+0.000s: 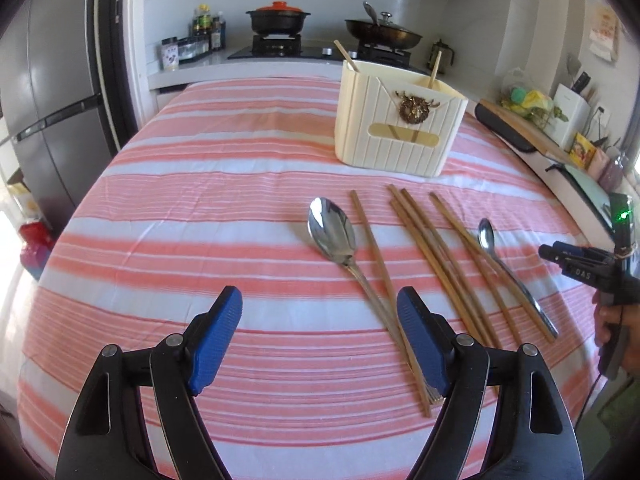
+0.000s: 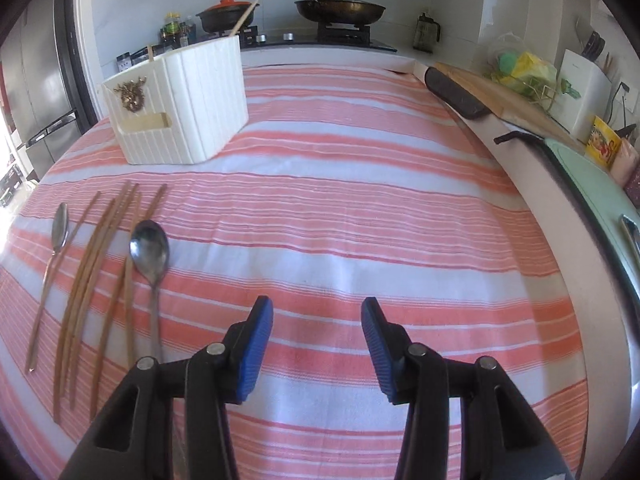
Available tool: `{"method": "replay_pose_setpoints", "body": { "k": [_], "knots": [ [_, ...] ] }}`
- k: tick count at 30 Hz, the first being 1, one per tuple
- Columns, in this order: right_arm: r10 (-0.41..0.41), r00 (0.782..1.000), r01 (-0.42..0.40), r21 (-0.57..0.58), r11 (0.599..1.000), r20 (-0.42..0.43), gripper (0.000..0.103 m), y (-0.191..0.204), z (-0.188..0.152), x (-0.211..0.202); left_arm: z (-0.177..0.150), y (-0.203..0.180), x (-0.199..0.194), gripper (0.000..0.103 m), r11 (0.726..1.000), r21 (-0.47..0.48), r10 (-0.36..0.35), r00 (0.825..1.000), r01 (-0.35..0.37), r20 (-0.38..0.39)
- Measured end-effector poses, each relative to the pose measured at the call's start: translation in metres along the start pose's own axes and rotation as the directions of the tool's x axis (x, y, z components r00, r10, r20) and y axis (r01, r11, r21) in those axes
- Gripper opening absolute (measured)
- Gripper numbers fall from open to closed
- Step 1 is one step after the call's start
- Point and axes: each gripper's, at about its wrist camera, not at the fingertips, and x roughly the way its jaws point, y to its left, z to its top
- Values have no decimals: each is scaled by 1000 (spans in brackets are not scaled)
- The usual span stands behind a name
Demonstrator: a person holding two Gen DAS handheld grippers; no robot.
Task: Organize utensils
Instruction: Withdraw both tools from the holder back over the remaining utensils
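Note:
A cream utensil holder (image 1: 400,120) (image 2: 184,108) stands on the pink striped cloth with two chopsticks standing in it. In front of it lie a large steel spoon (image 1: 334,236) (image 2: 60,232), several wooden chopsticks (image 1: 436,264) (image 2: 92,272) and a smaller steel spoon (image 1: 487,236) (image 2: 150,252). My left gripper (image 1: 320,304) is open and empty, just short of the large spoon's handle. My right gripper (image 2: 318,312) is open and empty over bare cloth, right of the utensils; it shows in the left wrist view (image 1: 560,252) at the right edge.
A stove with a black pot (image 1: 278,20) and a frying pan (image 1: 382,32) is behind the table. A fridge (image 1: 52,112) stands at left. A counter with a cutting board (image 2: 492,96), a white knife block (image 2: 584,92) and packets runs along the right.

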Motion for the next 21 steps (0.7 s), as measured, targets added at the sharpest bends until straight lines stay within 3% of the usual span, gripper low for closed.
{"method": "replay_pose_setpoints", "body": {
  "k": [4,7,9,15,21],
  "knots": [
    [3,1000,-3,24,1000,9,48,0,12,24,8,-2,1,81,999,-16,39,999,-39,4],
    [-3,1000,3,25,1000,-4,68,0,28,41,16,-9,9,81,997,-36,63,998,-63,-17],
    [5,1000,-5,9,1000,-20,89,3,35,49,22,-16,17,81,996,-45,77,996,-79,-34],
    [-1,999,1,-1,1000,-32,97,6,35,50,45,-38,31,81,994,-68,85,993,-91,-84],
    [3,999,-3,2,1000,-34,98,5,34,50,61,-43,21,81,985,-84,144,988,-148,-54]
  ]
}}
